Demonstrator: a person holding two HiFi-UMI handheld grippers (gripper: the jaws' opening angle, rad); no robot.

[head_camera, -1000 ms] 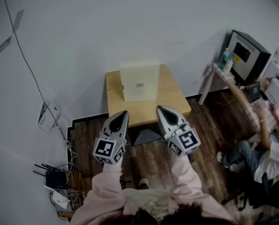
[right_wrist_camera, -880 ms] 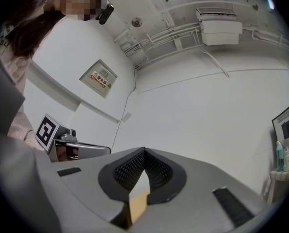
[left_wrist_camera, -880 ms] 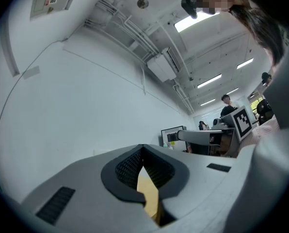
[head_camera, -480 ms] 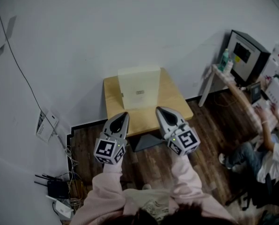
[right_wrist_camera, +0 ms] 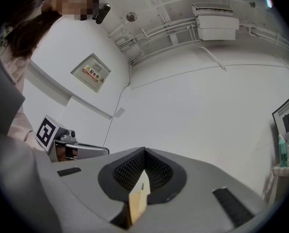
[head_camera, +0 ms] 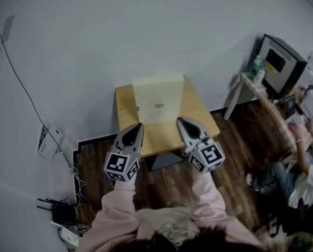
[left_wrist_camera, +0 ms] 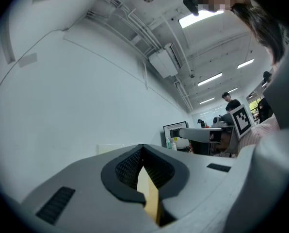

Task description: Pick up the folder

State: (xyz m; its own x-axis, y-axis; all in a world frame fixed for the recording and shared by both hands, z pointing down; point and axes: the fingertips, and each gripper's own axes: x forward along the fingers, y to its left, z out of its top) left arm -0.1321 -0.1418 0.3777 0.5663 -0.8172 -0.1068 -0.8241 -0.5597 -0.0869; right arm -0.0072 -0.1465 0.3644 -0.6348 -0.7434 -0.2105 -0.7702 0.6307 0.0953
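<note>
A cream folder (head_camera: 157, 100) stands upright at the back of a small wooden table (head_camera: 198, 117), leaning on the white wall. Both grippers hover side by side over the table's front edge, short of the folder. My left gripper (head_camera: 137, 126) is shut and holds nothing. My right gripper (head_camera: 181, 121) is also shut and empty. In the left gripper view the shut jaw tips (left_wrist_camera: 143, 147) point at the wall, with the folder's top edge (left_wrist_camera: 110, 148) just above them. The right gripper view shows its own closed tips (right_wrist_camera: 144, 149) against the wall.
A desk at the right carries a monitor (head_camera: 280, 62) and bottles (head_camera: 256, 67), and a person (head_camera: 303, 177) sits by it. A router and cables (head_camera: 62, 214) lie on the dark wood floor at the left. The wall stands right behind the table.
Both grippers have come forward toward the table and now reach over its front edge. They stay shut and side by side. The folder has not moved.
</note>
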